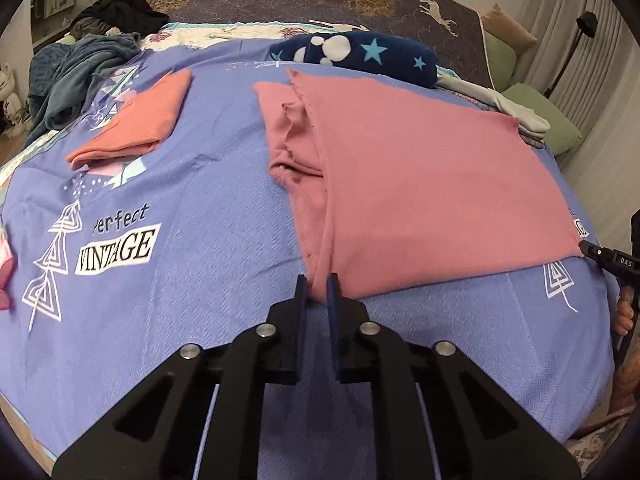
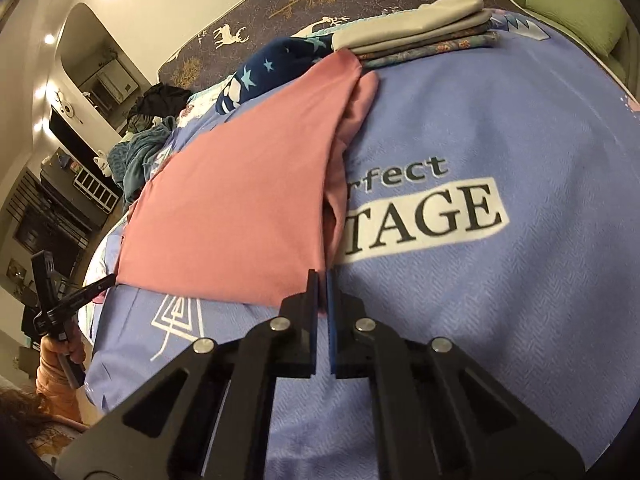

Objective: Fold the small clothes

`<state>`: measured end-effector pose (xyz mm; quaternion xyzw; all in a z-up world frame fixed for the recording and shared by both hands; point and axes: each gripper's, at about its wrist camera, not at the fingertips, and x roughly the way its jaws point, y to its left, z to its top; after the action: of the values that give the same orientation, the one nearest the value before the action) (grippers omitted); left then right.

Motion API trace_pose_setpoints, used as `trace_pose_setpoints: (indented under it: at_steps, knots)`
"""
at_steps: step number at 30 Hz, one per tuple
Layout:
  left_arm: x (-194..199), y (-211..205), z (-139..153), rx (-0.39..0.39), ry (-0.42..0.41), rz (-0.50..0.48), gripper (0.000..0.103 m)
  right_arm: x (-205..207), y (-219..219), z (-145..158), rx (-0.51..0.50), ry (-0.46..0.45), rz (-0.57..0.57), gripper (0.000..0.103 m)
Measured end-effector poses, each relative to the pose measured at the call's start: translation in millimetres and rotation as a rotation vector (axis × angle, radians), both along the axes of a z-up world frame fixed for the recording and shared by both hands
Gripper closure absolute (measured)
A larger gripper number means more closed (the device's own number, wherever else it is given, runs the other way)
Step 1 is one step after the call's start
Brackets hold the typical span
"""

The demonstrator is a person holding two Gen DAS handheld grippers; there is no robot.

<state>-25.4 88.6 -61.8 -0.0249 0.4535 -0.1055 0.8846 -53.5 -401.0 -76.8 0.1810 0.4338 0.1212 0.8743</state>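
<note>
A pink garment lies flat on the lilac bedspread, with a fold and a sleeve bunched along its left side. My left gripper is shut on its near left corner, with pink cloth pinched between the blue pads. My right gripper is shut on the near right corner of the pink garment. In each wrist view the other gripper shows at the opposite corner: the right gripper and the left gripper. Both corners rest low on the bed.
A folded orange garment lies at the far left. Behind the pink garment are a navy star pillow and a stack of folded grey clothes. A heap of teal and dark clothes sits at the far left corner. Green cushions line the right.
</note>
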Motion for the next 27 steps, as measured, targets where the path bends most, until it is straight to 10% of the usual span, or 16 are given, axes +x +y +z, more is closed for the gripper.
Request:
trace_pose_setpoints:
  at_steps: [5, 9, 16, 21, 27]
  knots:
    - [-4.0, 4.1, 4.5, 0.152, 0.006, 0.084, 0.097, -5.5, -0.4, 7.0, -0.008, -0.009, -0.008, 0.098]
    - [-4.3, -6.9, 34.1, 0.086, -0.054, 0.068, 0.097, -14.7, -6.1, 10.7, -0.03, -0.032, -0.021, 0.093]
    - [1.3, -155.1, 58.3, -0.006, -0.088, -0.366, 0.074, 3.9, -36.1, 20.7, -0.013, -0.033, -0.086, 0.093]
    - [-9.7, -271.4, 40.5, 0.079, -0.116, -0.651, 0.063, 41.8, -49.6, 28.5, 0.033, -0.011, -0.053, 0.082]
    - [-17.6, -344.2, 13.2, 0.237, -0.173, -0.766, 0.04, 97.2, -56.5, 30.0, 0.104, 0.036, -0.006, 0.055]
